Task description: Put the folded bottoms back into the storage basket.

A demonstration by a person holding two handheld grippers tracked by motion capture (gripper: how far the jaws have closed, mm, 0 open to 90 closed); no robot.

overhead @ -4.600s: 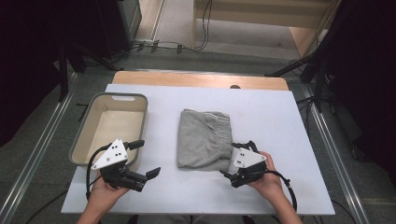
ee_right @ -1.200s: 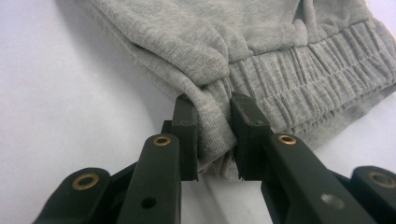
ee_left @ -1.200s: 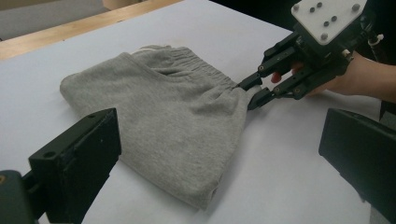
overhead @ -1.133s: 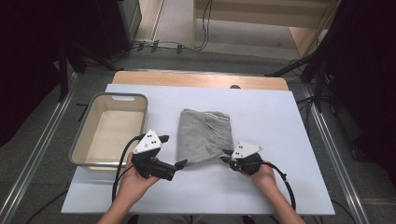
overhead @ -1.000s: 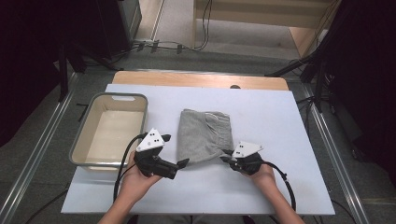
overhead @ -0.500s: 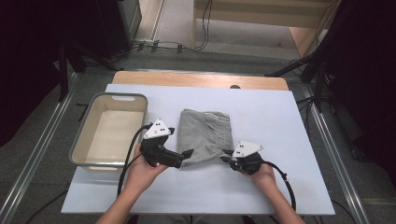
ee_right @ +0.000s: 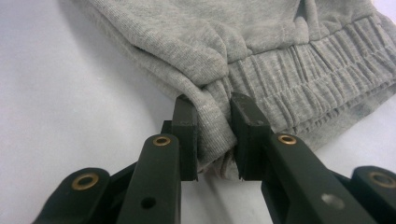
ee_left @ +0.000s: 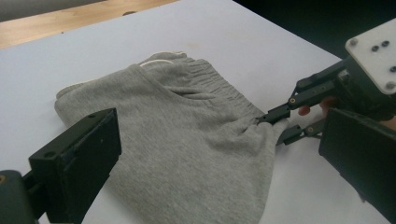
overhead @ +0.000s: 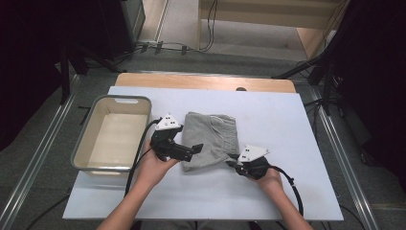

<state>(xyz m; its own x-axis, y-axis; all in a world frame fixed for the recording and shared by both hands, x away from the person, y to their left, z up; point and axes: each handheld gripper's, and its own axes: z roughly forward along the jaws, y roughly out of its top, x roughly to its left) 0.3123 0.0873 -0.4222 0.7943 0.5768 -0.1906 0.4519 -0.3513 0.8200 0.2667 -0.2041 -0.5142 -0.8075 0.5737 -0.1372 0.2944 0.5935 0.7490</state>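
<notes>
At the table's near edge the right gripper [overhead: 233, 162] pinches the grey folded garment [overhead: 210, 139] by its corner to anchor it, while the left gripper [overhead: 195, 148], jaws spread wide, closes in on the opposite corner.

In the right gripper view, the folded grey garment [ee_right: 261, 60] is running off the top and right edges, and the pinched fold is hiding whatever lies between the pads. In the left gripper view, the left gripper [ee_left: 215, 163] is showing its jaws only in part (both cut off by the bottom edge), and the garment's near end is passing out of the picture with them. In the high view, the tub [overhead: 81, 152] is hiding the desk's left edge beneath it.
</notes>
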